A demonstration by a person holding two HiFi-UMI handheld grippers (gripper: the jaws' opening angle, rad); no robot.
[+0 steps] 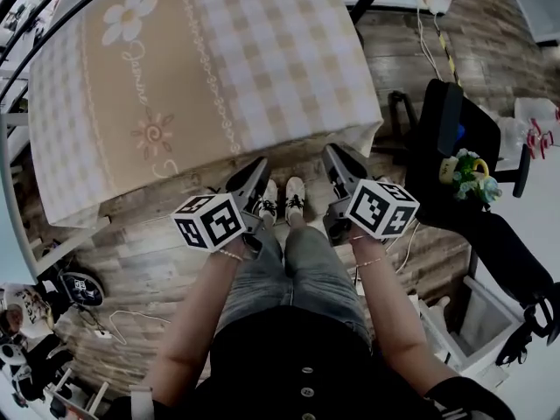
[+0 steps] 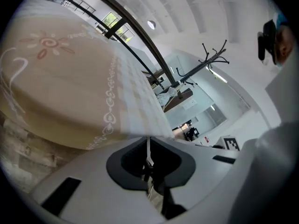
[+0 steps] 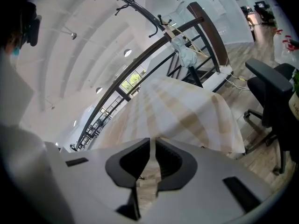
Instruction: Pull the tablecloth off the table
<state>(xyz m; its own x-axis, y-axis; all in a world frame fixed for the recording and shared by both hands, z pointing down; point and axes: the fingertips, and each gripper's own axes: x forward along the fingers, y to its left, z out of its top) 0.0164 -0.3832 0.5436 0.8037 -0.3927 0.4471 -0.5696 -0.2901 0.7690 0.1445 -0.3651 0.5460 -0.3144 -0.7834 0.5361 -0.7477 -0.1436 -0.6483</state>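
**Head view:** We see the tablecloth (image 1: 201,68) spread over the table, which it hides, just ahead of both claws. Its beige middle band carries a white daisy, looping script and a pink sun swirl. White scrollwork edges that band, and beige-and-white checks fill either side. The near hem hangs down, and the left claw (image 1: 261,166) and right claw (image 1: 330,153) meet it side by side, above the wood-plank floor (image 1: 149,252) and the person's shoes (image 1: 282,199). A black office chair (image 1: 455,129) stands off to the right of the right claw.

**Left gripper view:** We find the left claw (image 2: 148,141) clenched on a thin fold of the hem. The beige band (image 2: 60,87), with its swirl and scroll border, rises above and to the left of it.

**Right gripper view:** The right claw (image 3: 153,143) is clamped on the checked hem, with fabric showing between and below its jaws. The checked cloth (image 3: 187,111) stretches away above it and drapes at a corner to its right.
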